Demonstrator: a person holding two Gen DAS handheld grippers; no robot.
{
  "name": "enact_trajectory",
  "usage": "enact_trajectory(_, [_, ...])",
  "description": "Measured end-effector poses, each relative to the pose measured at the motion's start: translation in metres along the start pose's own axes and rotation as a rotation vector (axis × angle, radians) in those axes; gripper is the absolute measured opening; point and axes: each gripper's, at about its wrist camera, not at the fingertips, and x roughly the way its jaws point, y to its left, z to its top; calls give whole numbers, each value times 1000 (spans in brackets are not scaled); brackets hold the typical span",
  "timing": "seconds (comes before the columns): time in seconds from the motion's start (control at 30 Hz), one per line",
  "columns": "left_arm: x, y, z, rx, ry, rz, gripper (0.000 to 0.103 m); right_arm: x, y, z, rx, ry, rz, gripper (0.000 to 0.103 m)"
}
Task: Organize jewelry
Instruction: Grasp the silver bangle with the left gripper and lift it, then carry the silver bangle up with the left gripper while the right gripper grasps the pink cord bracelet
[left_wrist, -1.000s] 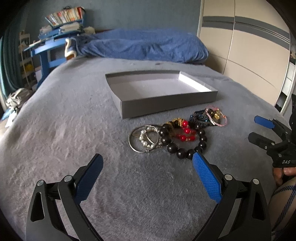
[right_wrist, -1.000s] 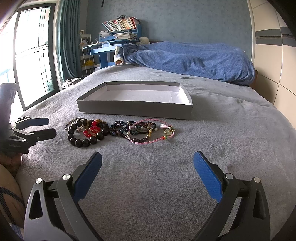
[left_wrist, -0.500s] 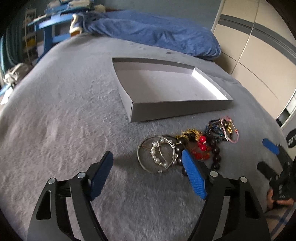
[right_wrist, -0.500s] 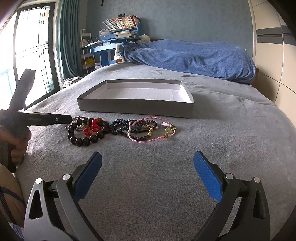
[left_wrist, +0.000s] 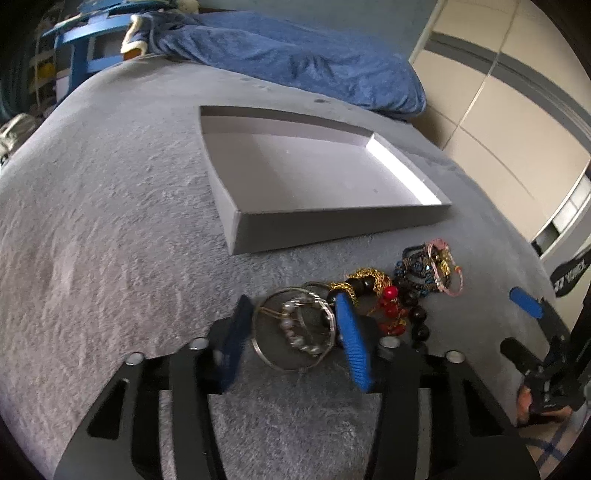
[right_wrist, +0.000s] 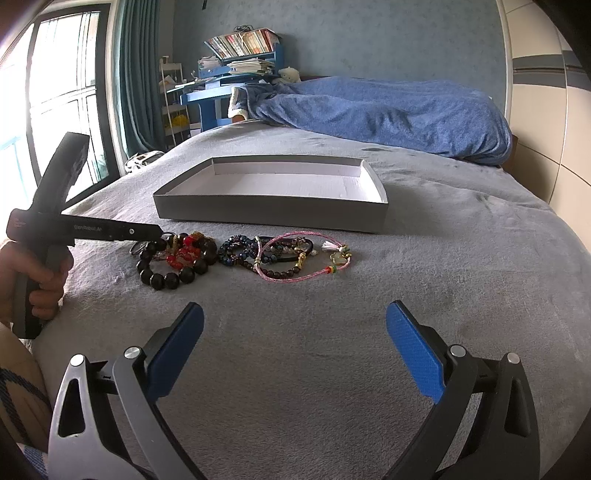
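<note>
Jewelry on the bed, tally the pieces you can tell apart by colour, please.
Black large-bead bracelet: 1
Red bead bracelet: 1
Blue bead bracelet: 1
Pink cord bracelet: 1
Gold chain: 1
Silver bangle bundle, lying between the closing left tongs: 1
Total: 6, though the tangle may hide more.

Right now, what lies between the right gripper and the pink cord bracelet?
Only bare grey blanket separates the right gripper from the pink cord bracelet; the right wrist view shows this.

Black left gripper (left_wrist: 295, 339) and right gripper (right_wrist: 295, 350) with silver screws, blue ribbed jaws.
</note>
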Motion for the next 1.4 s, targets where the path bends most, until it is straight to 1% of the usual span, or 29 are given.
enact_trajectory(0.1, [-7, 7, -2, -39, -25, -11, 47, 0, 1, 0, 1, -1, 0, 98])
enact_trajectory(0.3, [-25, 9, -5, -25, -66, 23, 47, 0, 0, 0, 1, 0, 0, 98])
enact_trajectory(0.43, [-33, 9, -13, 7, -64, 64, 47, 1, -1, 0, 4, 1, 0, 98])
enact_trajectory(0.53, [-36, 14, -22, 9, -44, 94, 47, 2, -2, 1, 9, 5, 2, 98])
enact_trajectory(0.63, [-34, 15, -30, 31, -25, 115, 47, 2, -5, 2, 17, 14, 6, 98])
enact_trajectory(0.73, [-31, 11, -31, 58, -20, 139, 51, 5, -7, 3, 32, 36, 12, 98])
enact_trajectory(0.8, [-29, 8, -31, 75, -16, 142, 56, 8, -11, 5, 44, 58, 16, 98])
enact_trajectory(0.9, [-26, 4, -32, 102, -8, 148, 62, 14, -15, 9, 61, 92, 18, 98])
enact_trajectory(1.03, [-26, 3, -33, 102, -13, 154, 63, 27, -19, 20, 83, 129, 12, 98])
enact_trajectory(1.2, [-30, 4, -36, 82, -36, 185, 64, 46, -21, 32, 113, 173, 15, 97])
enact_trajectory(1.27, [-31, 5, -38, 76, -40, 182, 65, 54, -24, 34, 132, 189, 15, 94])
enact_trajectory(1.37, [-32, 5, -39, 78, -37, 183, 66, 64, -32, 34, 178, 215, 23, 86])
enact_trajectory(1.4, [-32, 5, -39, 78, -34, 184, 66, 66, -36, 33, 199, 225, 29, 80])
